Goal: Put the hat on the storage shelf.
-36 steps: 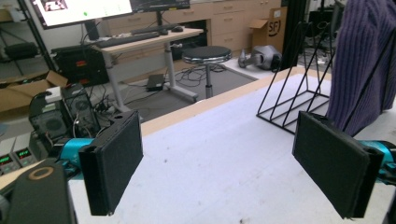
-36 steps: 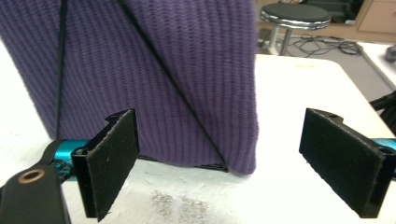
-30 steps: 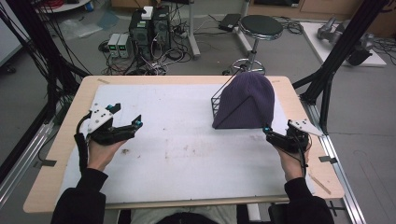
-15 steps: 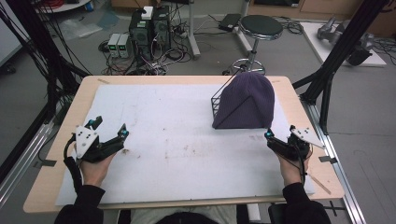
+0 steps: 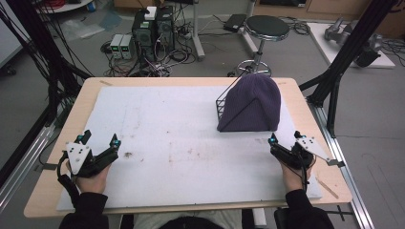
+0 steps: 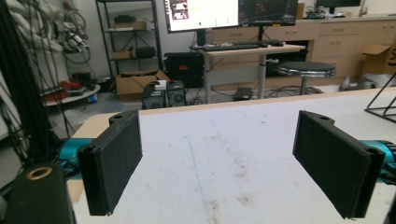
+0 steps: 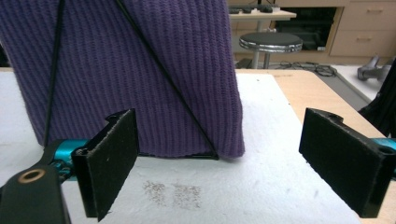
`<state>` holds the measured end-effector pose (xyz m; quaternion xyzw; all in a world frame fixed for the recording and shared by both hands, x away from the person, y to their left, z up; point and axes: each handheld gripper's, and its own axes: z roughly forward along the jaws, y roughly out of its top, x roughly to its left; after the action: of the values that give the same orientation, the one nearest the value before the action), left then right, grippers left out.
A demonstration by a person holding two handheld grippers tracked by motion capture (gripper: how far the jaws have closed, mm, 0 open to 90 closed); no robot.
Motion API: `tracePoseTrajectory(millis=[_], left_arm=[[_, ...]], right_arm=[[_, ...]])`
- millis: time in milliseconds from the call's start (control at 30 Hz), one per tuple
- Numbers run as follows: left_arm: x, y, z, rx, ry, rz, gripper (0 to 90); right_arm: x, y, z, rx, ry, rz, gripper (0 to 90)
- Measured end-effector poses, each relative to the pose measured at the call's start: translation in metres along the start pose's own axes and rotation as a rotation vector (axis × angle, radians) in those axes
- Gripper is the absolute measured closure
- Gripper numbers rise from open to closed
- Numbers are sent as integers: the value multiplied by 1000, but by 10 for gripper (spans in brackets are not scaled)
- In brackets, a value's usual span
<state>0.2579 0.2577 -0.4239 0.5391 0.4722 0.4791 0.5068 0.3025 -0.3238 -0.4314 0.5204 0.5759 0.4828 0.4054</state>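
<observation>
Lying across a wooden table point(image 5: 52, 191) as a white foam mat point(image 5: 172, 138), stained faintly near the middle and leaving bare wood along the left and right margins. Standing toward the far right of that mat, a black wire rack point(image 5: 223, 102) wearing a purple knit beanie point(image 5: 253, 102) draped over it; whatever sits inside the rack, hidden by the knit, possibly nothing. Stretching wide open between rack and left edge, plenty of free mat. Resting near the front left corner, the left gripper point(image 5: 101, 140), jaws spread wide with only mat between them, hand curled under it. Sitting near the front right edge, just short of the beanie, the right gripper point(image 5: 285, 138), jaws likewise parted and holding nothing, pointing toward the beanie's lower hem.
</observation>
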Motion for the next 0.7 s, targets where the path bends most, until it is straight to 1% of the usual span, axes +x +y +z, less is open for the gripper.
tracePoseTrajectory(millis=[67, 167, 233, 267, 333, 367, 433, 467, 533, 633, 700], left_arm=[[1, -5, -1, 4, 12, -15, 161], [4, -6, -2, 0, 17, -22, 161], [5, -6, -3, 3, 13, -33, 161], [5, -6, -4, 2, 9, -42, 161], [5, -5, -5, -10, -1, -49, 161], [5, -5, -5, -17, 1, -45, 162], [6, -6, -6, -14, 5, -35, 161], [7, -6, -6, -4, 3, -37, 161], [7, -6, -6, -4, -1, -48, 161], [4, -6, -6, -4, -11, -42, 161], [3, -6, -5, 0, -17, -38, 164]], right_arm=[[3, -1, 0, -3, -1, -9, 115], [5, -3, 0, -7, 0, -28, 115], [5, -3, 0, -8, -3, -43, 115], [6, -4, 0, -1, -1, -38, 115], [6, -4, 0, -2, 1, -47, 115], [7, -4, 0, 6, 3, -42, 115], [7, -5, 0, 5, 3, -48, 115], [7, -5, 0, 4, 3, -52, 115], [7, -5, -1, 6, 6, -51, 115], [7, -5, 0, 11, 11, -67, 115], [9, -6, 0, 20, 18, -67, 115]])
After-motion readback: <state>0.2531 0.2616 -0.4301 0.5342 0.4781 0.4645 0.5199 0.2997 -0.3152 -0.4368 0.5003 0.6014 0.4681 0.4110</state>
